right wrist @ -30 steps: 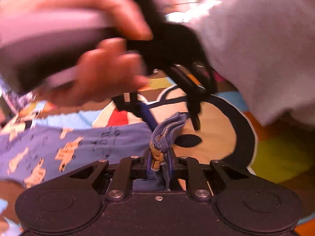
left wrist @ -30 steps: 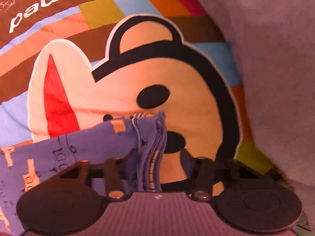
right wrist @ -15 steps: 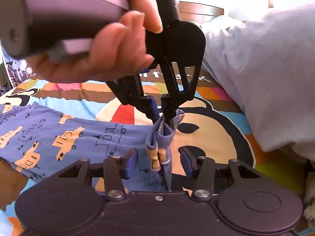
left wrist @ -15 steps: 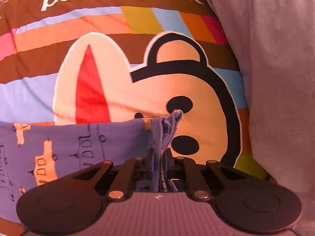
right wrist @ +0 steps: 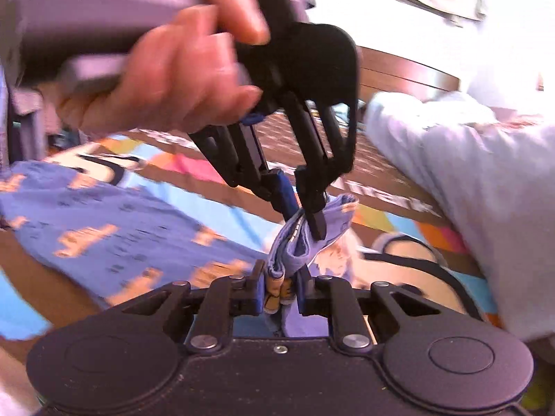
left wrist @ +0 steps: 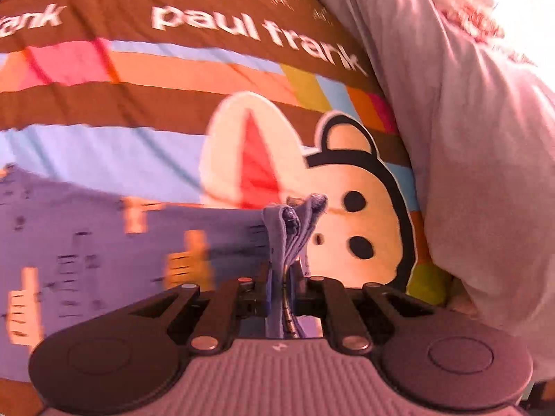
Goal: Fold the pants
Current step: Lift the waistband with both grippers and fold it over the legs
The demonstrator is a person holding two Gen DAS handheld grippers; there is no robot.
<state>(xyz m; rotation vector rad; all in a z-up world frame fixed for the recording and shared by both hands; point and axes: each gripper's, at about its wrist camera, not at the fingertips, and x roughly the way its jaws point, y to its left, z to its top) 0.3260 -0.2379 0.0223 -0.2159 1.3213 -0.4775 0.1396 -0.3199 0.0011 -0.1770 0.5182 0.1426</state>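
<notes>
1. A bedspread (left wrist: pixel 145 104) with coloured stripes, a cartoon monkey face and the words "paul frank" fills most of both views.
2. A pale grey blanket (left wrist: pixel 485 173) is heaped along the right side of the bedspread, covering its edge.
3. The pants (right wrist: pixel 114 222), blue with small orange printed shapes, lie spread over the left part of the bedspread; one bunched end is lifted off the surface to where both grippers meet.
4. A bare hand (right wrist: pixel 166 69) grasps the grey handle of the left gripper, seen from the right wrist view.
5. The left gripper (right wrist: pixel 305 215) reaches down from above, its fingers closed narrowly on the top of the bunched pants; from its own camera the folded fabric stands pinched upright between them.
6. The right gripper (right wrist: pixel 279 289) sits just below, its fingers drawn close on the same bunch of pants, with layered folds squeezed between the pads.
</notes>
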